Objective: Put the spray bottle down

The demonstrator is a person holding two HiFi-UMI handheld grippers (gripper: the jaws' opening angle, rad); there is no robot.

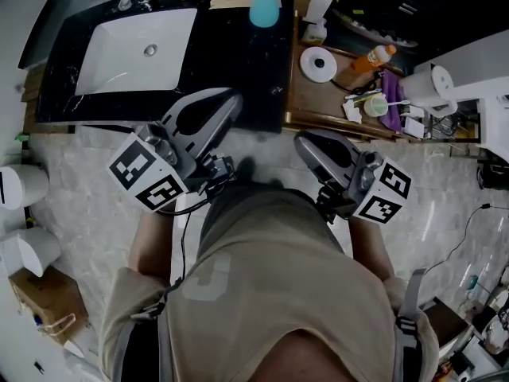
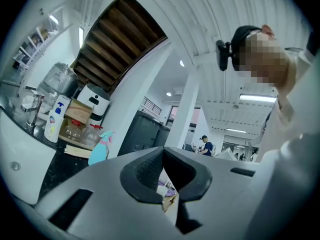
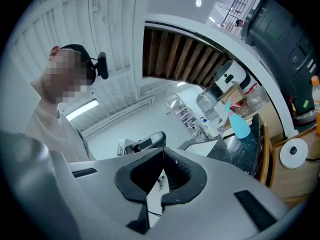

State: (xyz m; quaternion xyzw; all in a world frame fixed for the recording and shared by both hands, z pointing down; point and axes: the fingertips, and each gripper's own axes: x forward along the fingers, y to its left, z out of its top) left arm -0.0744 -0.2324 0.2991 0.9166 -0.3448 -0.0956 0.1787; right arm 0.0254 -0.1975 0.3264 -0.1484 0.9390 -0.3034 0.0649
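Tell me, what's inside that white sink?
Only a round drain shows inside the white sink, no other items. The head view sees the whole basin; nothing covers it.

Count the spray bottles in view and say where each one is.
1. The teal spray bottle stands upright at the back of the black counter, right of the sink. More may be hidden in the clutter further right.
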